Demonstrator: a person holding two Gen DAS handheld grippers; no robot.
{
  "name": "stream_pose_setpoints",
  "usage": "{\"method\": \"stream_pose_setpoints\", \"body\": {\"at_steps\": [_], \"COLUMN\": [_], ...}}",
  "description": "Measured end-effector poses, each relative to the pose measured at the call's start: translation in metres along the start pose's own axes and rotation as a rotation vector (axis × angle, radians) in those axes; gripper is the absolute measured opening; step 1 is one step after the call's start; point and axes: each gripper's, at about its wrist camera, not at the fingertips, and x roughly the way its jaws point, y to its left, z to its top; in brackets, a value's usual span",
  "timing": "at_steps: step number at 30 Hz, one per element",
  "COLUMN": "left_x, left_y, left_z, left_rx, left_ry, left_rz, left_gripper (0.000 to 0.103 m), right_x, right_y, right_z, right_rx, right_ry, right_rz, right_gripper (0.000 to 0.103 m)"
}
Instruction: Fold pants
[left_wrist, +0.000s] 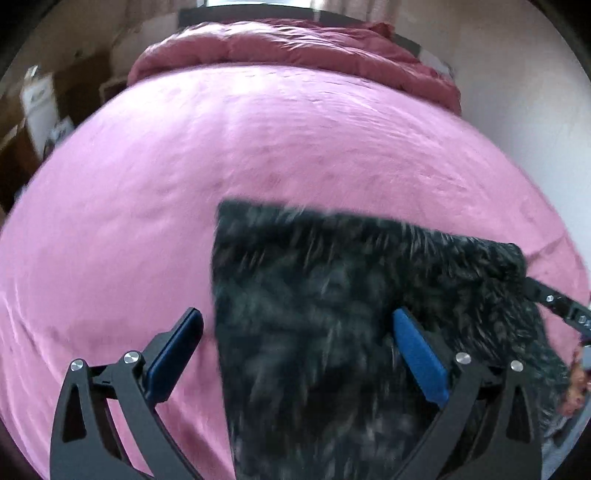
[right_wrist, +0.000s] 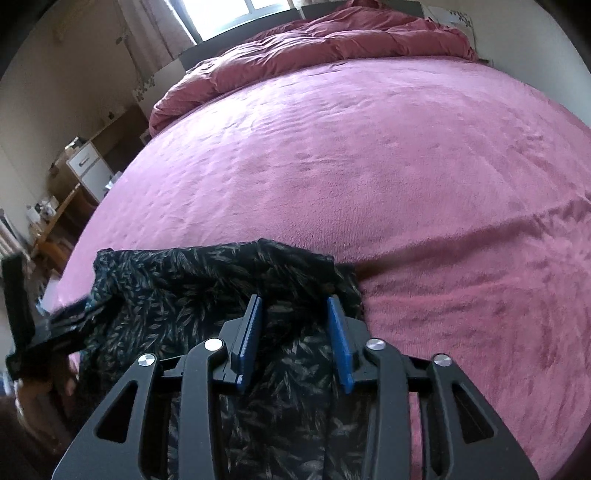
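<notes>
- The bed (right_wrist: 406, 166) with its pink cover gives a broad, soft, flat surface for folding; a rumpled duvet (right_wrist: 332, 40) lies bunched at the far end, well apart from the work, which leaves the near part free
- The pants (left_wrist: 332, 314), dark with a pale leaf print, lie at the near edge of the bed as a roughly rectangular layered slab, its far edge straight; this suggests a fold already laid, close to the person for easy reach
- The left gripper (left_wrist: 295, 350) stands at its widest, one pad over the pink cover and the other over the cloth, pressing nothing; I judge it has let go of the folded edge
- The right gripper (right_wrist: 295, 328) is at a middling width above the bunched waist end; cloth lies between its pads, yet whether they pinch it I cannot tell
</notes>
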Motion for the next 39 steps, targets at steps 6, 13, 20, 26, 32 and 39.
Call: {"method": "stream_pose_setpoints", "body": {"at_steps": [6,13,20,26,32,39], "left_x": [-0.022,-0.032,-0.029,-0.012,-0.018,-0.051], "left_y": [0.017,0.028,0.019,0.011,-0.012,-0.042], "left_z": [-0.046,-0.07,-0.082,-0.064,-0.068,-0.063], "left_rx": [-0.075,-0.097,-0.116,-0.135,-0.051,0.09], "left_ry": [0.0,0.025,0.084,0.111,0.093,0.0], "left_rz": [-0.109,-0.258,-0.426,-0.472,-0.382,-0.265], "left_gripper": [0.101,0.101,0.101,0.091,0.064,0.04], "right_x": [-0.012,-0.007,-0.008,0.001,-0.003,-0.025], "right_y": [-0.008,-0.034,-0.047,-0.046,-0.036,-0.008], "right_z": [-0.01,-0.017,-0.031,-0.041,-0.038,-0.033], "right_rx": [0.021,0.168,0.247,0.287,0.225,0.083], "right_ry": [0.009,0.085,0.12,0.195,0.169,0.062], "right_rz": [0.001,0.082,0.177,0.319,0.304,0.273], "right_gripper": [0.074,0.085,0.086,0.07,0.044,0.033]}}
